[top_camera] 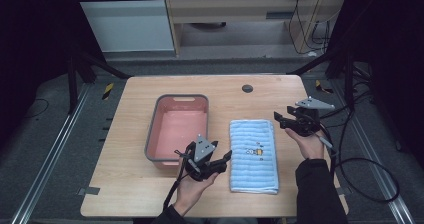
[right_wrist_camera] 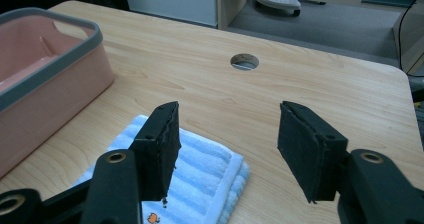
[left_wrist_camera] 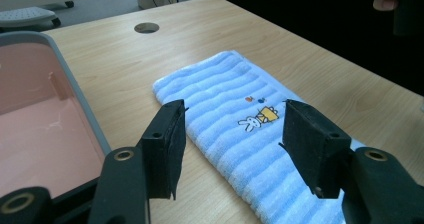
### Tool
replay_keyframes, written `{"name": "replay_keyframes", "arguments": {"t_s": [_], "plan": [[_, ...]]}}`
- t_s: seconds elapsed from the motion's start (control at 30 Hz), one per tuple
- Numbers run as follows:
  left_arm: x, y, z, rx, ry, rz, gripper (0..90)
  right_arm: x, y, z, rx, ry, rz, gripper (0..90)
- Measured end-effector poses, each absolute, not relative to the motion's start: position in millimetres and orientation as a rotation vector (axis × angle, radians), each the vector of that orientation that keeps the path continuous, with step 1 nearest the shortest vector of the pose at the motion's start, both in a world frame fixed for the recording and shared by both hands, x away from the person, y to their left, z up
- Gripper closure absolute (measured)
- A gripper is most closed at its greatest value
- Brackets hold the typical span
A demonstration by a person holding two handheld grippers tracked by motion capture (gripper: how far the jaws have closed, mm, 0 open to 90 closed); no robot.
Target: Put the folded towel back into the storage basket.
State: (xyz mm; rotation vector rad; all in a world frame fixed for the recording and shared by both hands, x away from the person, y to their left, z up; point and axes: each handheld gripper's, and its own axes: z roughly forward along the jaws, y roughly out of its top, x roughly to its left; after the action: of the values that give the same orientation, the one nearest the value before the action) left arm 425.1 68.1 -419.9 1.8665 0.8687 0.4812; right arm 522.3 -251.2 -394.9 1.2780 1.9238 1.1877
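Your light wooden table point(top_camera: 150, 184) with rounded corners spans the middle of the high view, and everything you are working with sits on it. The largest thing on it is the pink rectangular plastic basin with a grey rim point(top_camera: 155, 120), standing left of centre with nothing visible inside. Just to its right, apart from it, lies the folded light-blue striped towel point(top_camera: 253, 156) with a small cartoon rabbit print; it lies flat, its long side running away from you, between your two hands. Your left gripper point(top_camera: 223, 160) is held low near the front right corner of the basin, its tips pointing toward the towel's left edge; in the left gripper view the two black jaws stand spread, framing the towel's near part without pressing on it, and nothing is pinched between the pads. Your right gripper point(top_camera: 278, 119) hangs beside the towel's far right corner, pointing left; in the right gripper view its jaws are likewise spread and hold nothing, with the towel's folded corner showing under the left jaw and bare wood between them. Farther back, near the table's far edge, is the small round dark cable hole point(top_camera: 247, 88).
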Motion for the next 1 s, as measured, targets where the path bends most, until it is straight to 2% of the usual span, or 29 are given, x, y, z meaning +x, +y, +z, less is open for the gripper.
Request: {"name": "replay_keyframes", "arguments": {"t_s": [0.4,1.0], "plan": [[421,55,-448,1.927,0.876,0.448,43.9,530,-252,-414,1.293,1.944,1.157,41.9],[420,40,-487,2.027,0.906,0.398,47.4,543,-241,-465,1.348,2.061,1.05,43.3]]}}
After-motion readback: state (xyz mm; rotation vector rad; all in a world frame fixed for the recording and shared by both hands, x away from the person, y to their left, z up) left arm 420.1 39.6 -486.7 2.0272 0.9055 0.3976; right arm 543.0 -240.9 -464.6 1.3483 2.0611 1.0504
